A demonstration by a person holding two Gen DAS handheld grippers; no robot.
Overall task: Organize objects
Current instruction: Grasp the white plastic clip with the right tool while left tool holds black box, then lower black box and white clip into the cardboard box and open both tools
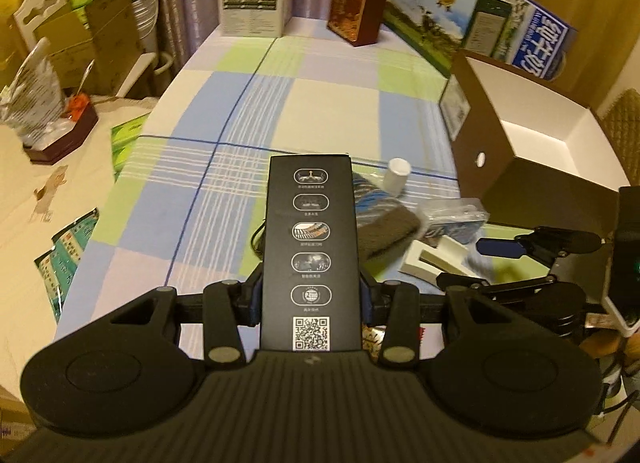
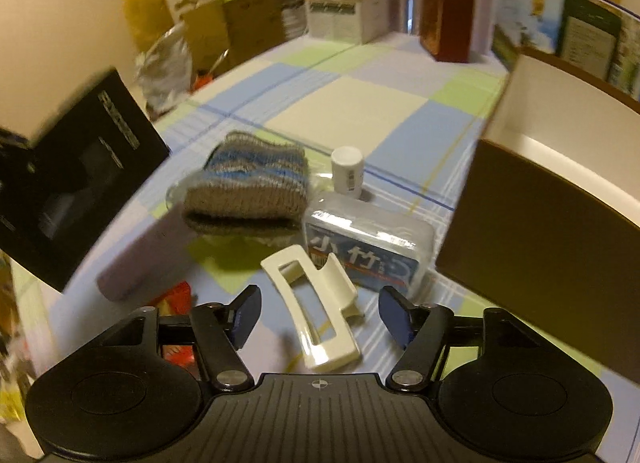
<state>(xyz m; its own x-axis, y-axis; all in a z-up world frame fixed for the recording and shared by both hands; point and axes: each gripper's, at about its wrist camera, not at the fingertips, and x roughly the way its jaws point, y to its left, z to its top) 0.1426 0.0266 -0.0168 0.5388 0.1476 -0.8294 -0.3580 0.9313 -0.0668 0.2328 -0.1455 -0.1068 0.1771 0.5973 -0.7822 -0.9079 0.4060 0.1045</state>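
The left gripper (image 1: 311,295) clamps a tall black box (image 1: 310,239) printed with white icons and a QR code, lifted above the checked tablecloth (image 1: 320,103). The right gripper (image 2: 318,313) gapes wide around a cream hair claw (image 2: 316,311) lying on the cloth beside the open brown box (image 2: 532,231).

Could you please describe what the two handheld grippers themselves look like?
Both the left gripper and right gripper are matte black, with a ribbed central plate, two round discs at the sides, silver pivot pins and hinged linkages. The fingers carry dark blue pads.

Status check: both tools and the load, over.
Left tool shut on black box, held aloft. Right tool open, straddling white clip. Open carton right, path unobstructed.
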